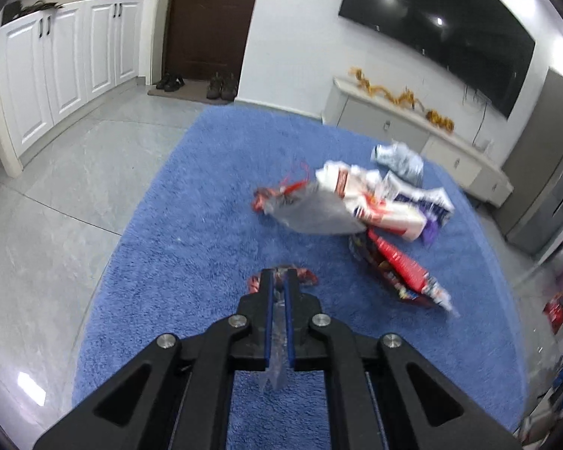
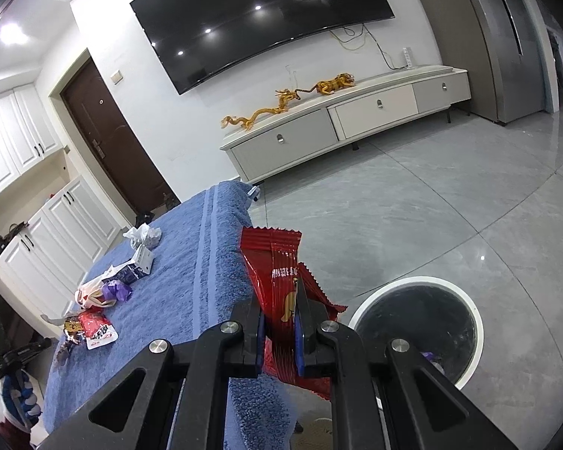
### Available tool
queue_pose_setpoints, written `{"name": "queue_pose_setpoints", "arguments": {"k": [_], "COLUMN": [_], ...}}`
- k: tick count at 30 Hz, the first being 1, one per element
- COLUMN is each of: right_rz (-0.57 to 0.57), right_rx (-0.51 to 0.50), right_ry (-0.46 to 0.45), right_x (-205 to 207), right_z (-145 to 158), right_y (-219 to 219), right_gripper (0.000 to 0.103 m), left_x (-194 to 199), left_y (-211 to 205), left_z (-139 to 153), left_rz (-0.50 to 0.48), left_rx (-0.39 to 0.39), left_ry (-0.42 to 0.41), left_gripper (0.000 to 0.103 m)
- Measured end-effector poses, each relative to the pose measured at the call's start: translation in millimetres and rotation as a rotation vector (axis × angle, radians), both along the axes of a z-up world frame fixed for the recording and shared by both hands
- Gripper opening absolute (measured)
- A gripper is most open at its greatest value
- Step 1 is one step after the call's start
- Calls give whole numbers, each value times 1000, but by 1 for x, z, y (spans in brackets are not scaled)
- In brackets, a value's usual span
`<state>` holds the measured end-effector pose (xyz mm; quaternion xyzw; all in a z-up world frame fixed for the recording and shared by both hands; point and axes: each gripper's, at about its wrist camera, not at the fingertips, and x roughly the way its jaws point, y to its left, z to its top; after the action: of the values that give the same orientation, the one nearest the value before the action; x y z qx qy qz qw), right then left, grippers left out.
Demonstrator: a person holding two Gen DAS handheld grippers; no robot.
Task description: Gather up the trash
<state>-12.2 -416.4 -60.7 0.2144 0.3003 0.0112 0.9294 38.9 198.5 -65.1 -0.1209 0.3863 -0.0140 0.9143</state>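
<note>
Glossy red foil snack wrapper [image 2: 277, 292] sits clamped in the right gripper [image 2: 279, 332]; the left gripper [image 1: 280, 292] pinches a crinkly clear-and-red wrapper [image 1: 281, 281] above the shaggy blue towel [image 1: 191, 225].

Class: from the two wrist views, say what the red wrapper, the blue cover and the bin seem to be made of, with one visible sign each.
Red wrapper: thin glossy plastic film, probably; it shines, creases, and has a serrated edge.
Blue cover: looped terry-like cloth; fuzzy, matte, with a woven stripe.
Bin: smooth white rim, likely plastic, around a dark liner; uncertain.
</note>
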Motion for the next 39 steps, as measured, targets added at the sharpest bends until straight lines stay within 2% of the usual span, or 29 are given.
{"name": "queue_pose_setpoints", "arguments": {"k": [4,8,11,12,13,14,15,16,19,21,23,27,29,31,32,36,39], "right_rz": [-9,-12,-9,-8,-9,-9,-12,-14,-18,-18,-19,-25,-29,-35,-36,-39,-39], "right_rx": [3,7,2,1,-1,0,1,3,5,7,8,10,11,13,12,3,3], "right_ry": [-3,-8,-11,-11,-13,-14,-15,-16,-16,-17,-17,-11,-5,3,6,19,27], "right_x": [-2,-4,-7,-8,-9,-10,-12,-13,-14,-14,-15,-17,-17,-17,-16,-14,-10], "right_z": [2,3,6,6,7,8,8,8,9,9,9,7,5,3,3,1,-1], "right_y": [-1,0,1,2,2,1,1,0,-1,-1,-1,-2,-3,-4,-4,-1,0], "right_gripper": [11,11,11,11,11,11,11,11,11,11,11,11,11,11,11,11,11], "left_x": [-21,-36,-50,-56,-62,-69,-76,-85,-98,-96,-82,-58,-41,-22,-16,8,21], "left_y": [-9,-20,-43,-50,-57,-62,-65,-71,-79,-77,-67,-39,-24,-13,-10,-1,0], "left_z": [30,56,78,85,93,99,105,114,125,124,113,75,49,24,16,-16,-34], "left_rz": [-9,-123,-175,-193,-214,-220,-222,-236,-256,-247,-225,-160,-121,-88,-82,-77,-91], "left_rx": [27,-121,-55,-36,-21,-8,3,24,49,63,55,-11,-44,-49,-52,-72,-85], "left_ry": [-116,-193,-226,-244,-270,-301,-337,-383,-425,-421,-362,-220,-140,-64,-37,49,107], "left_gripper": [6,6,6,11,40,61,88,94,94,94,94,93,89,75,73,67,66]}}
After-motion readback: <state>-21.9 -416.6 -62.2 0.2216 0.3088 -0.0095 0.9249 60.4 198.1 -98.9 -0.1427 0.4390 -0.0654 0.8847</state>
